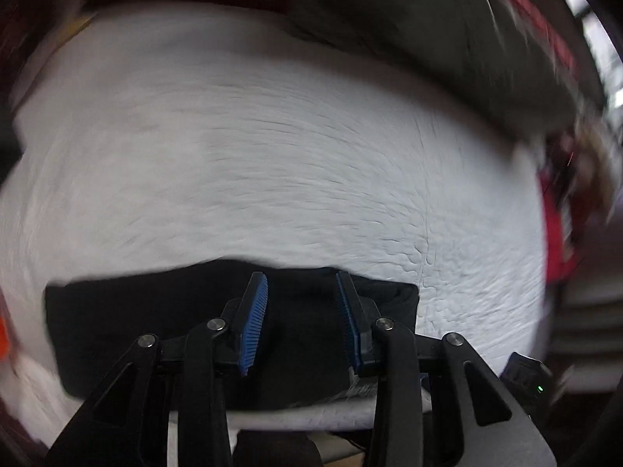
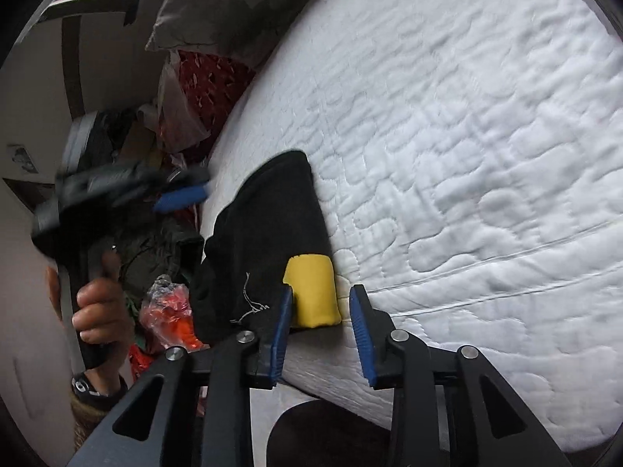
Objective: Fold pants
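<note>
Black fabric: the folded black pants (image 1: 155,330) (image 2: 264,241) lie as a compact dark bundle at the near edge of the white quilted mattress (image 1: 272,155) (image 2: 467,136).
Left gripper: the black left gripper with blue ribbed pads (image 1: 301,284) hangs over the bundle with its jaws wide apart and nothing between them; in its own view the pants fill the gap and spread toward 9 o'clock, their far edge just past the fingertips at 12 o'clock. The view is blurred.
Left gripper from the right wrist view: it shows smeared at 9 o'clock of the pants (image 2: 183,194), held by a bare hand (image 2: 99,311); I cannot tell from there whether it touches the cloth.
Right gripper: the black right gripper with blue ribbed pads (image 2: 321,292) is open wide and holds nothing.
Pants relative to right jaws: the bundle lies at 11 o'clock of the gap, its near corner just beside the left blue pad (image 2: 282,334).
Yellow patch: a yellow rounded fabric piece (image 2: 311,292) at the bundle's near right corner sits between the fingertips, nearer the left one.
Marking: a thin white line drawing (image 2: 249,303) shows on the black cloth.
Beside the mattress: a grey pillow (image 2: 218,4) at 11 o'clock and an orange plastic-wrapped item (image 2: 171,311) at 8 o'clock.
</note>
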`<state>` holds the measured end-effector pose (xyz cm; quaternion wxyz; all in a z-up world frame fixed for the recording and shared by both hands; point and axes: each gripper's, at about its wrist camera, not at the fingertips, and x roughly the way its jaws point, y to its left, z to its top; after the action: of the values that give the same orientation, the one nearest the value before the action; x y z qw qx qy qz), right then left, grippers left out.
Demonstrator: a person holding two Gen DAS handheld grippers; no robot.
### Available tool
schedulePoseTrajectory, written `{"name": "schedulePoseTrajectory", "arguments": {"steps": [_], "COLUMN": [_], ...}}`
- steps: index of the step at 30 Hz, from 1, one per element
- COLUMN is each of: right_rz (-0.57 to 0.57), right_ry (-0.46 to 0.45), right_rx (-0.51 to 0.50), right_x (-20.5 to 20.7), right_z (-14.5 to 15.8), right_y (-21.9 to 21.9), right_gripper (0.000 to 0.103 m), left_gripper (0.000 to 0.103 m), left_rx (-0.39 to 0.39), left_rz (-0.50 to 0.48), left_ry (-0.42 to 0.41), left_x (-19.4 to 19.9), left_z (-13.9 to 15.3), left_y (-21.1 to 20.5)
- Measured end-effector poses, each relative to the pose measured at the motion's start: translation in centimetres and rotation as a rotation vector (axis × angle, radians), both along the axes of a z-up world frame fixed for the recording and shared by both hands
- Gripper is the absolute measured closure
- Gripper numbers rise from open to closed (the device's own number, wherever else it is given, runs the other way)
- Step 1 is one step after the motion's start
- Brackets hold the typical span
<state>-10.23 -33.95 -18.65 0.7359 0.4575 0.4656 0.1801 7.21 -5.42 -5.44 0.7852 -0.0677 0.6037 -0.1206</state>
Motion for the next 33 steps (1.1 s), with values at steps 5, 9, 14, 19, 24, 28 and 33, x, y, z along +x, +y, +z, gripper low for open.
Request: {"name": "schedulePoseTrajectory", "arguments": {"steps": [5, 9, 14, 19, 24, 28, 33], "right_rz": [0.058, 0.232, 0.431, 0.529, 0.564, 0.547, 0.517], "right_ry": [-0.087, -0.159, -0.224, -0.278, -0.335, -0.364, -0.347], "right_rx": [-0.072, -0.172, -0.290, -0.401, -0.544, -0.666, -0.786], "right_x": [-0.5, -0.1, 0.4, 1.0, 1.7, 2.4, 3.7], "right_z": [3.7, 6.6, 8.5, 9.6, 9.5, 8.3, 5.9], "right_y": [1.6, 7.8, 17.5, 25.7, 32.8, 36.7, 40.4], "right_gripper": [0.067, 0.065, 0.065, 0.055, 0.050, 0.045, 0.040], "left_gripper": [0.066, 0.066, 0.066, 0.066, 0.066, 0.066, 0.063], "left_rx": [-0.091, -0.074, -0.085, -0.093, -0.028, 0.005, -0.030], "left_rz": [0.117, 0.182, 0.258, 0.285, 0.272, 0.266, 0.238], "left_ry": [0.036, 0.068, 0.063, 0.071, 0.053, 0.045, 0.040], "left_x": [-3.2, -7.2, -9.4, -9.8, -9.4, -8.4, -6.6], "left_z": [-0.6, -1.5, -2.4, -3.2, -2.8, -2.2, -2.3], "left_y": [12.4, 18.4, 23.0, 25.7, 27.4, 29.4, 30.6]}}
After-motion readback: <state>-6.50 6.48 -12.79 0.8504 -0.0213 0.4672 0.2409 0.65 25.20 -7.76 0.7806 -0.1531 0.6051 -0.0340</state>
